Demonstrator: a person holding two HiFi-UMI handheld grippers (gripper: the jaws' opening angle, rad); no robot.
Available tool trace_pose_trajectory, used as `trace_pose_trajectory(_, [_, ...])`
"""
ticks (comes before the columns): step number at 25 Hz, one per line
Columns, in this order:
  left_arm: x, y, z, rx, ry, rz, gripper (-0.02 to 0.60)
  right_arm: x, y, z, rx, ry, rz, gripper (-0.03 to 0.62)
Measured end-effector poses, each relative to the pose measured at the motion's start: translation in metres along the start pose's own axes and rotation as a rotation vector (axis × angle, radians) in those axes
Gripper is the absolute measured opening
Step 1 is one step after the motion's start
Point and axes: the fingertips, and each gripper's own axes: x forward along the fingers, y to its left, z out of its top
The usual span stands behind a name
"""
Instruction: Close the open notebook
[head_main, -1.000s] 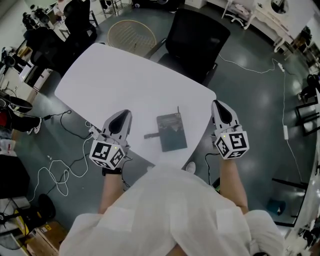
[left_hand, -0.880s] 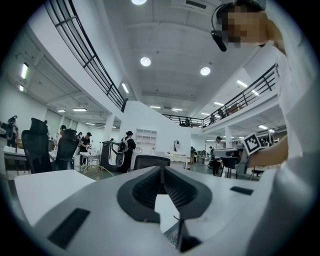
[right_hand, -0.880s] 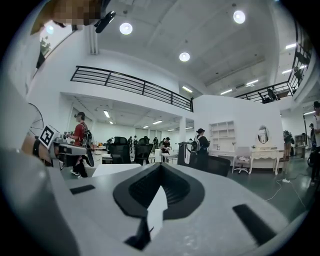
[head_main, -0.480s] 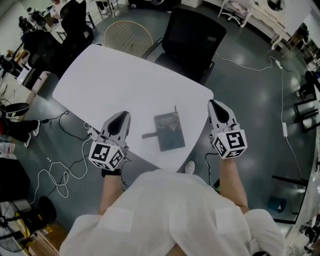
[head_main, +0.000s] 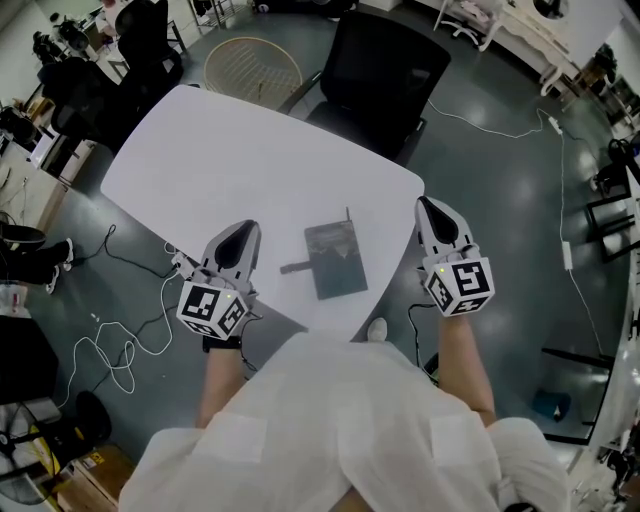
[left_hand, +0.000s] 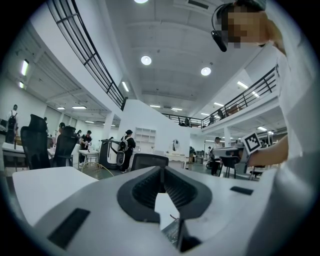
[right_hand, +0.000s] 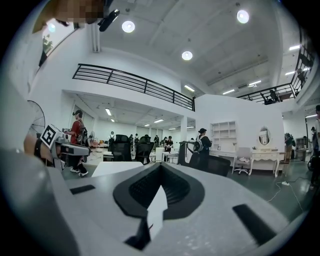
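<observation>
A dark grey notebook (head_main: 335, 258) lies closed and flat on the white table (head_main: 230, 160), near its front edge. A dark strap (head_main: 293, 268) sticks out from its left side and a thin ribbon (head_main: 347, 213) from its far end. My left gripper (head_main: 248, 228) hovers shut just left of the notebook, over the table's front-left edge. My right gripper (head_main: 428, 205) hovers shut to the notebook's right, beyond the table's corner. In the left gripper view the left gripper (left_hand: 162, 170) has its jaws together, with a corner of the notebook (left_hand: 172, 232) below. In the right gripper view the right gripper (right_hand: 160, 167) holds nothing.
A black office chair (head_main: 385, 75) stands at the table's far side, with a round wire basket (head_main: 252, 65) to its left. Cables (head_main: 120, 350) trail over the grey floor at the left. People and desks show far off in both gripper views.
The head view has drifted slightly, so the table sits a little higher in the picture. The notebook and both grippers keep their places.
</observation>
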Motion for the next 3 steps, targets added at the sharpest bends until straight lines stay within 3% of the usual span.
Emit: trace_pose_trajectory(3, [0.0016, 0.0014, 0.0007, 0.000, 0.000, 0.000, 0.023, 0.0015, -0.0010, 0.0005, -0.001, 0.001, -0.001, 0.002])
